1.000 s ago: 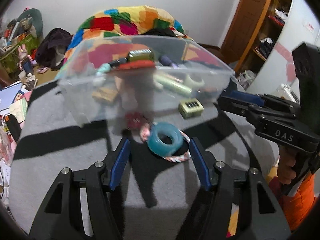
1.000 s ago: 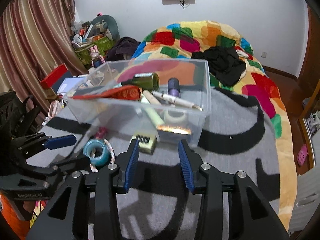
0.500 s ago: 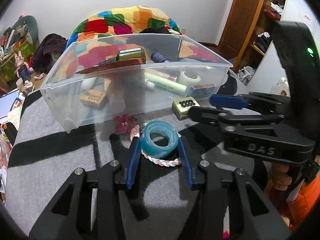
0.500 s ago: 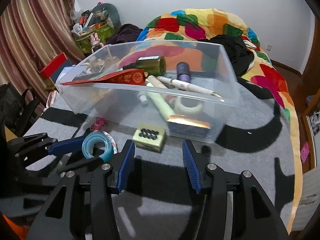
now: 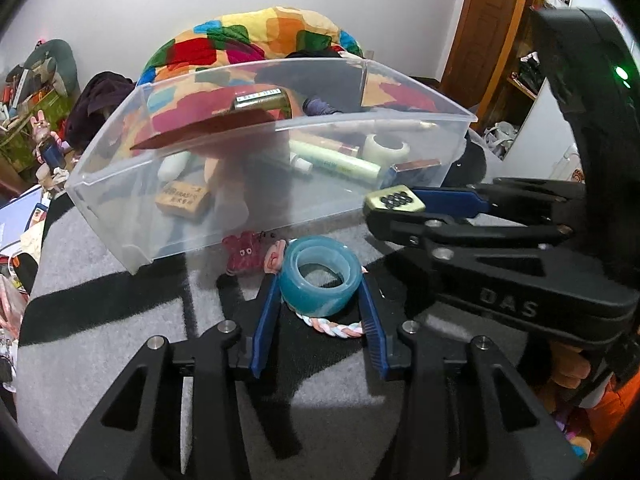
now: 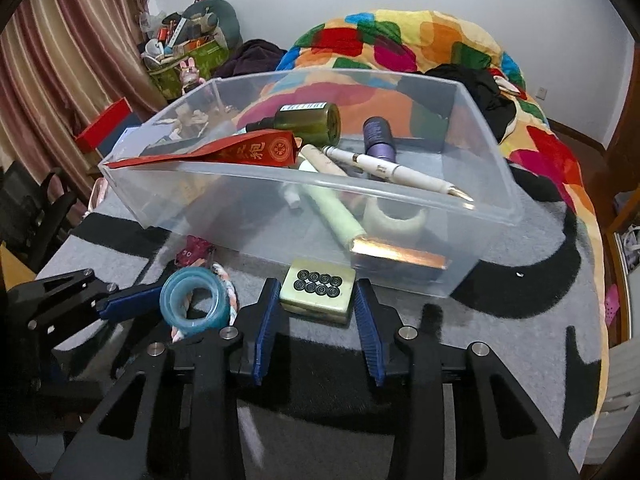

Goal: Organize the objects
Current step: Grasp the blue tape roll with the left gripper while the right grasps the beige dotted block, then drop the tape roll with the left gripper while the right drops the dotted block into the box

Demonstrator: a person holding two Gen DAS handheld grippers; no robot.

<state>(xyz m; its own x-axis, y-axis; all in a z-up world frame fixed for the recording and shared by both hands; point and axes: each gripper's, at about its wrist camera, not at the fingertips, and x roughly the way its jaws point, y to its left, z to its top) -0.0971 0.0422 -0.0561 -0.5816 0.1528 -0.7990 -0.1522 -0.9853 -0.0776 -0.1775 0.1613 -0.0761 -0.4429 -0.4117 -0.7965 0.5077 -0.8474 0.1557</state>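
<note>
My left gripper [image 5: 319, 286] is shut on a blue tape roll [image 5: 318, 280], its blue pads against the roll's sides, on a grey and black blanket [image 5: 120, 340]. A braided cord [image 5: 336, 326] lies under the roll. In the right wrist view my right gripper [image 6: 316, 286] has a pale green tile with black dots [image 6: 318, 290] between its jaws, which are closing; both pads touch the tile's sides. The tile [image 5: 394, 199] also shows at the right gripper's tips in the left wrist view. Just beyond both stands a clear plastic bin [image 6: 496, 208].
The bin holds a red envelope [image 6: 240, 154], a green bottle [image 6: 308, 118], a white pen [image 6: 400, 172], a white tape roll [image 6: 394, 218] and more. A dark pink charm [image 5: 242, 250] lies by the bin's front. A colourful quilt [image 6: 400, 40] lies behind.
The left jaws have closed from wide apart onto the blue tape roll. The right gripper has moved forward and down to the tile, and its jaws have narrowed around it.
</note>
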